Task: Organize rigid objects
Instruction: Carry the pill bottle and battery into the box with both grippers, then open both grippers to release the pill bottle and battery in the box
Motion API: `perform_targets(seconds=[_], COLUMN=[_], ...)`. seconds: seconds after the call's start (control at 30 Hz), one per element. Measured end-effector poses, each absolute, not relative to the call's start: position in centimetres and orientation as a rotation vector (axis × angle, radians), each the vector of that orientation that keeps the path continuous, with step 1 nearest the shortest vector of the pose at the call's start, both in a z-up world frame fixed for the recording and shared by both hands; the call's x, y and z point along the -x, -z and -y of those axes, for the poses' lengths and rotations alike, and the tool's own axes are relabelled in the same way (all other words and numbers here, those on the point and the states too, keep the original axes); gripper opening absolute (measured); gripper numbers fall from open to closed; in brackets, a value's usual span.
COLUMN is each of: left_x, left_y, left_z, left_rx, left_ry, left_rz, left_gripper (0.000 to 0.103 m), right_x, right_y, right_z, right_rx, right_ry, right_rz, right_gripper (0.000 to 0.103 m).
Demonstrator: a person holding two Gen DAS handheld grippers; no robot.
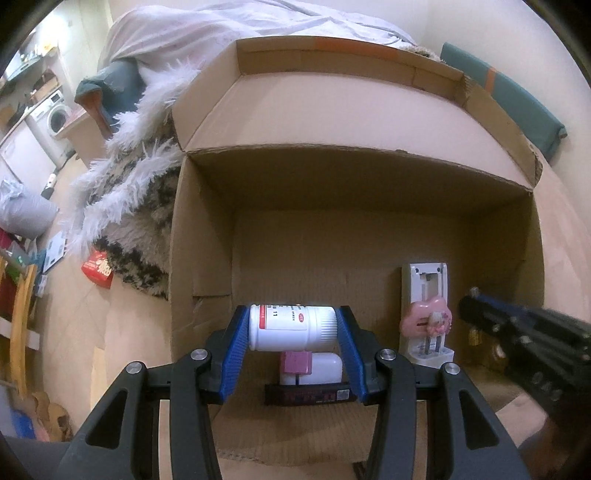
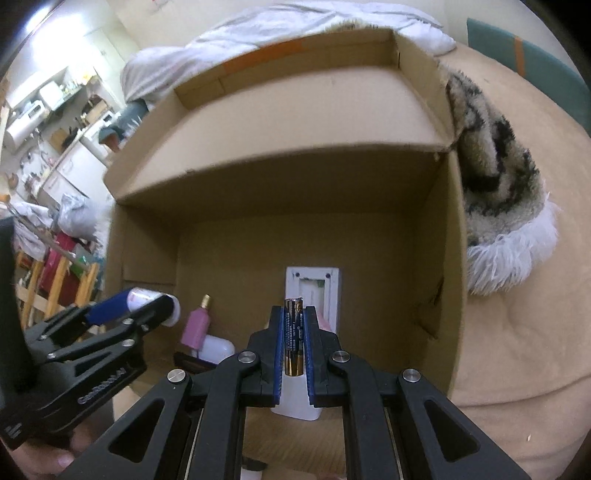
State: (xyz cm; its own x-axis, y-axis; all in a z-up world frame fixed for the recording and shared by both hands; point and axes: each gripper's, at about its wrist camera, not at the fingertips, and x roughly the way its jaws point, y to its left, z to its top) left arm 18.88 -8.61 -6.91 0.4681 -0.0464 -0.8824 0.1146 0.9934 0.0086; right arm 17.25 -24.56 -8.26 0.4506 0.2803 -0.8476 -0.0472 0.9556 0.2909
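My left gripper [image 1: 291, 328] is shut on a white pill bottle [image 1: 291, 328] with a red label, held sideways over the open cardboard box [image 1: 207, 236]. The right wrist view has that gripper [image 2: 147, 306] at the left, bottle end showing. My right gripper [image 2: 294, 332] is shut on a black and gold battery [image 2: 293, 338], upright between its blue pads, also above the box [image 2: 443, 258]. It enters the left wrist view at the right edge as a dark gripper [image 1: 476, 314]. On the box floor lie a white plug adapter [image 1: 424, 295] with a pink clip [image 1: 426, 321].
Also in the box: a pink bottle [image 2: 197, 326] on a white case [image 2: 218, 349], over a dark flat pack [image 1: 308, 395]. A fluffy patterned rug [image 1: 140, 192] lies beside the box, a red packet [image 1: 98, 267] on the floor. A bed with white bedding [image 1: 207, 33] stands behind.
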Motion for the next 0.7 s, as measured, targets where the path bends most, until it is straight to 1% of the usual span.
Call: perform_targets(seconds=[0.37, 0.7], left_x=[-19.4, -19.2], left_y=[8.9, 9.4], left_z=[9.0, 8.8], left_rx=[-0.054, -0.061], left_ry=[0.077, 0.055], left_rz=[-1.15, -1.145], left_gripper=[0.044, 0.044], right_x=[-18.4, -18.5], right_y=[11.3, 10.9], right_z=[24.2, 24.3], right_rx=[-0.254, -0.282], right_ry=[-0.179, -0.195], right_rz=[-1.213, -1.195], right_gripper=[0.011, 0.011])
